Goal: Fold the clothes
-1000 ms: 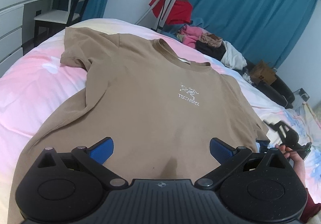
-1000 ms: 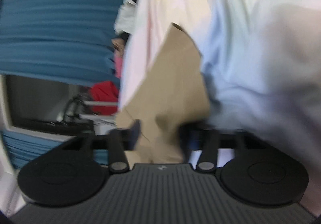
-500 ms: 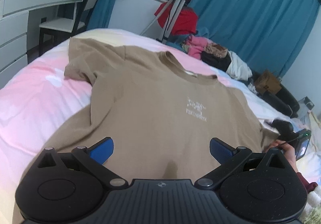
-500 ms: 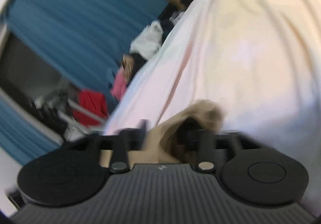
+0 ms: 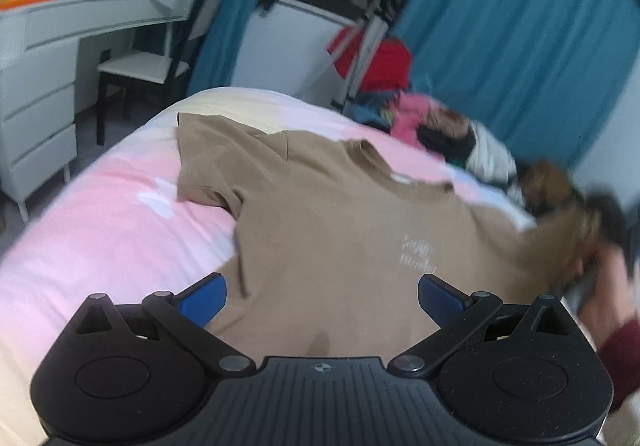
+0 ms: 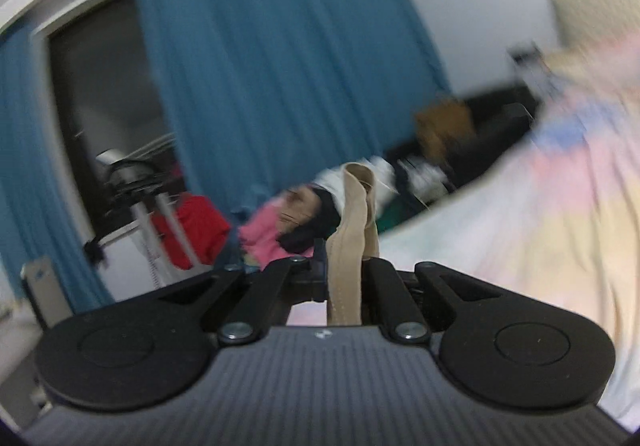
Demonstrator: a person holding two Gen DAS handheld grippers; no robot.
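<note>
Tan T-shirt (image 5: 328, 230) lies flat on the bed (image 5: 100, 230), collar away from the wide-open left gripper (image 5: 322, 296) over its hem; right gripper (image 6: 345, 266) pinches the shirt's right sleeve edge, ready to fold leftward.

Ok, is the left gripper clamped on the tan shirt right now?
No, the left gripper is wide open above the tan shirt, its blue fingertips spread far apart with nothing pinched between them.
</note>
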